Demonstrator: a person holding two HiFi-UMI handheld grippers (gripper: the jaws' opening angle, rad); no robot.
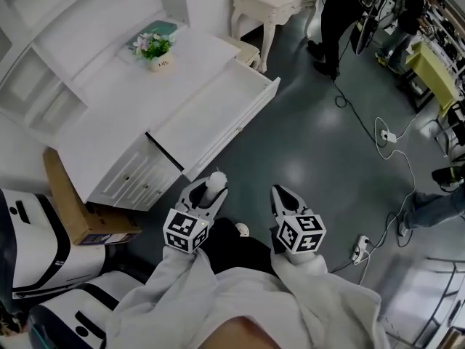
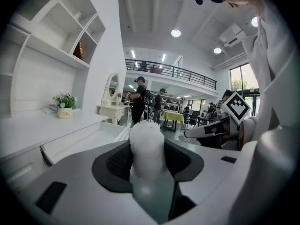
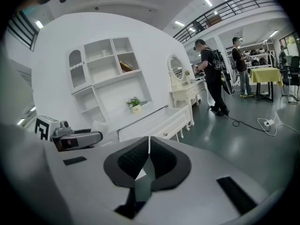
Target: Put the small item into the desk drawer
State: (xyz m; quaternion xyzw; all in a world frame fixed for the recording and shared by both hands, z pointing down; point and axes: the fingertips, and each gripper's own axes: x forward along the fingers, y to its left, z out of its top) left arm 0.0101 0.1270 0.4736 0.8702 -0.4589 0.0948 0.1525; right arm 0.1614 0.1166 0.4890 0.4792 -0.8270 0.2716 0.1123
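Observation:
My left gripper [image 1: 209,193] is shut on a small white item [image 1: 216,181], a soft, mesh-textured roll that stands up between the dark pads [image 2: 146,146]. It hovers over the floor just in front of the white desk's open drawer [image 1: 218,111], whose inside shows bare. In the left gripper view the drawer [image 2: 79,142] lies ahead and to the left. My right gripper [image 1: 282,193] hangs beside the left one, a little to its right, shut with nothing between its jaws [image 3: 148,157]. From the right gripper view, the drawer [image 3: 154,121] is ahead.
A small flower pot [image 1: 158,51] stands on the desk top [image 1: 109,115]. A cardboard box [image 1: 73,209] leans at the desk's near left corner. A white vanity table [image 1: 272,2], a standing person [image 1: 338,13], floor cables [image 1: 385,133] and a power strip [image 1: 360,249] lie right.

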